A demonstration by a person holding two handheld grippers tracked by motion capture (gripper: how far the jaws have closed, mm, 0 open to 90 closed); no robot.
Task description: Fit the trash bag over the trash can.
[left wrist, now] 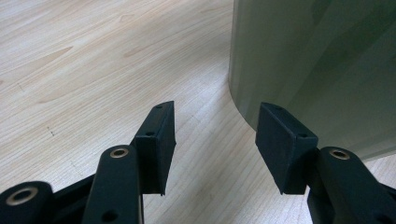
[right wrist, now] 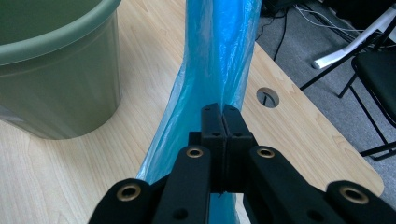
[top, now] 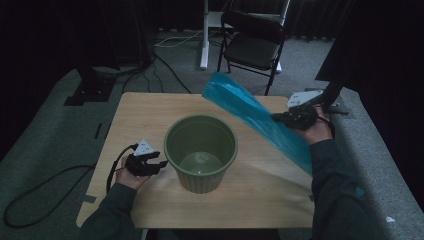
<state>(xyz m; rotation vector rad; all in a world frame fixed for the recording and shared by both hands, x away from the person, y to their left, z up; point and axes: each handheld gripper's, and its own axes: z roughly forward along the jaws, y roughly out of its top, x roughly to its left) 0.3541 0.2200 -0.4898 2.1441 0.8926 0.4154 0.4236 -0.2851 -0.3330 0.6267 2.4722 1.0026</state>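
The right hand-held gripper is clenched on a blue plastic bag, jaws pressed together with the film pinched between them; the bag hangs lifted above the desk, slanting across its far right side, just beside the green bucket. The left hand-held gripper sits released, jaws apart, low over the desk next to the bucket's wall.

Wooden table; green bin stands at its middle.

Dim high view — brighter close-ups
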